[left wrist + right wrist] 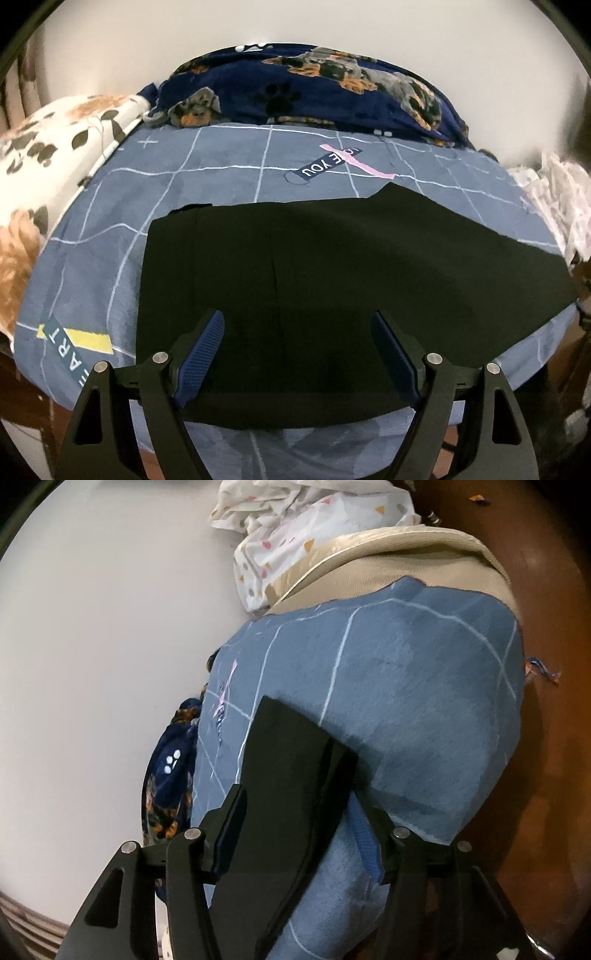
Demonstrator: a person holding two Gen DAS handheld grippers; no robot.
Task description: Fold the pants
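Observation:
Black pants (332,280) lie flat across the blue checked bedsheet (110,229), stretching to the right edge of the bed. My left gripper (297,328) is open, its blue-padded fingers (201,354) spread just above the near part of the pants, holding nothing. In the right wrist view a folded layer of the black pants (291,786) runs between the fingers of my right gripper (299,805). The jaws look set around the cloth but stand fairly wide; the right blue pad (365,845) shows beside the fabric. Whether they pinch it is unclear.
A navy dog-print blanket (314,88) is bunched at the far side by the white wall. A floral pillow (44,155) lies left. White patterned cloth (306,528) and a beige mattress edge (406,554) sit at the bed's end. Brown floor (546,738) lies beyond.

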